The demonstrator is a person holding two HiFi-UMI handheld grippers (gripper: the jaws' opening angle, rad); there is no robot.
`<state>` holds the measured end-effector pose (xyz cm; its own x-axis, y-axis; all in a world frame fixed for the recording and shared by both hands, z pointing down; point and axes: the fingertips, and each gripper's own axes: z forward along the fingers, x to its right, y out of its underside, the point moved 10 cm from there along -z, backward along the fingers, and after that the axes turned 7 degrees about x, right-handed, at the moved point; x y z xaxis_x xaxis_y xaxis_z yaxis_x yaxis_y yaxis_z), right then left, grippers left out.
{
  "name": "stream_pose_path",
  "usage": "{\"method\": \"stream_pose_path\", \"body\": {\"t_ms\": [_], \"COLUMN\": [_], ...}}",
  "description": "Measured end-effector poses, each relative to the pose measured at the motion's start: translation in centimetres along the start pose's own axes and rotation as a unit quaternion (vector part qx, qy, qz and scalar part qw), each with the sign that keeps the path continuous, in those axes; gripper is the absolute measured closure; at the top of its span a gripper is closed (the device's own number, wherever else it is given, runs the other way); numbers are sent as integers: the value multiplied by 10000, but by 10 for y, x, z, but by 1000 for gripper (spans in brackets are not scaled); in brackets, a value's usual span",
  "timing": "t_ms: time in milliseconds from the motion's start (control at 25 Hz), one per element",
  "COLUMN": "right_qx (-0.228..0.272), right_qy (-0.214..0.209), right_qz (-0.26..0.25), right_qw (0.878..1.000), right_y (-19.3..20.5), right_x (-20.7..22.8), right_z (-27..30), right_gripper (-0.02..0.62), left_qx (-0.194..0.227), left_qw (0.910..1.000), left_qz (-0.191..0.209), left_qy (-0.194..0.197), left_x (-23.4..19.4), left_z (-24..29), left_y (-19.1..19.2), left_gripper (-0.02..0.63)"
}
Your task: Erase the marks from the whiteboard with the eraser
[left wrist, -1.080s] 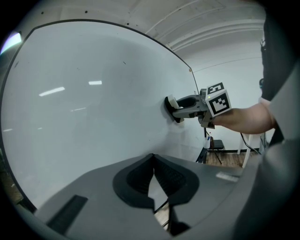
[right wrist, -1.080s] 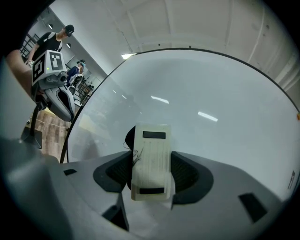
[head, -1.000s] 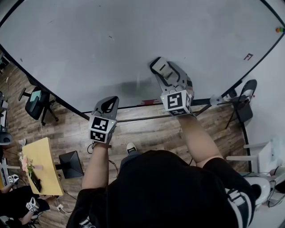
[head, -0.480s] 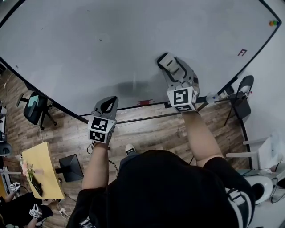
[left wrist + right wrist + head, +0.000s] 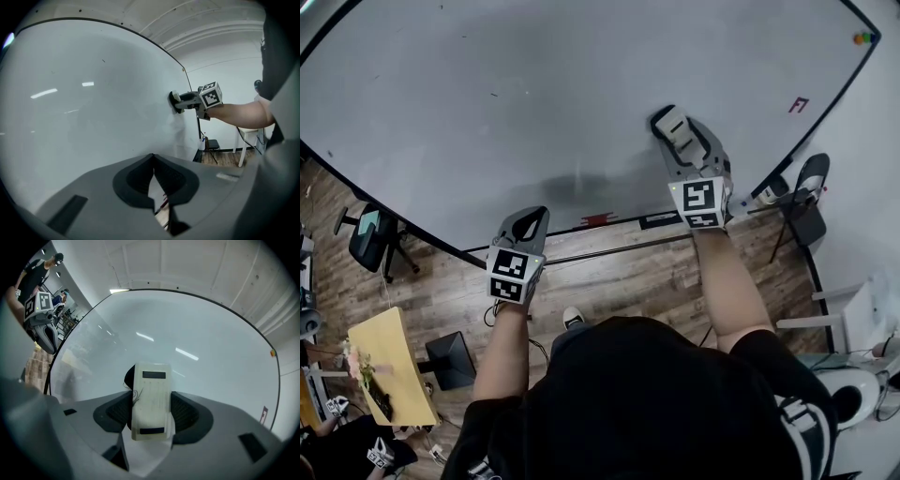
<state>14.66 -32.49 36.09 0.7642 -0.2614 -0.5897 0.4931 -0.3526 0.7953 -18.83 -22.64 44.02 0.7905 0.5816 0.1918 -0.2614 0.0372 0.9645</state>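
While the left gripper (image 5: 530, 218) sits closed and empty, the right gripper (image 5: 670, 125) pinches the long sides of the seemingly light, rigid eraser (image 5: 150, 399).

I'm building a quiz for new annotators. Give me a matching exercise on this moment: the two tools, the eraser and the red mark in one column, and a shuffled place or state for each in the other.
Column one
1. left tool
2. right tool
3. eraser
4. red mark

Column two
a. shut on the eraser
b. near the right edge of the whiteboard
c. jaws together, nothing between them
d. white, held against the whiteboard

Pairs: 1-c, 2-a, 3-d, 4-b
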Motion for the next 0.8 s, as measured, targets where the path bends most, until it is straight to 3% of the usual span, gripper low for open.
{"method": "stream_pose_path", "body": {"t_ms": [360,800], "right_qx": [-98,-153], "right_qy": [266,408], "right_qz": [561,805], "right_qw": [9980,9958], "right_y": [22,27], "right_x": [31,39], "right_z": [-13,-16], "right_gripper": [350,350], "left_qx": [-19,-52], "left_qw": [9999,9999], "left_qz": [65,117], "left_qy": [79,63], "left_x": [11,11], "left_z": [7,2], "left_y": [-5,-7], "left_gripper": [595,595]}}
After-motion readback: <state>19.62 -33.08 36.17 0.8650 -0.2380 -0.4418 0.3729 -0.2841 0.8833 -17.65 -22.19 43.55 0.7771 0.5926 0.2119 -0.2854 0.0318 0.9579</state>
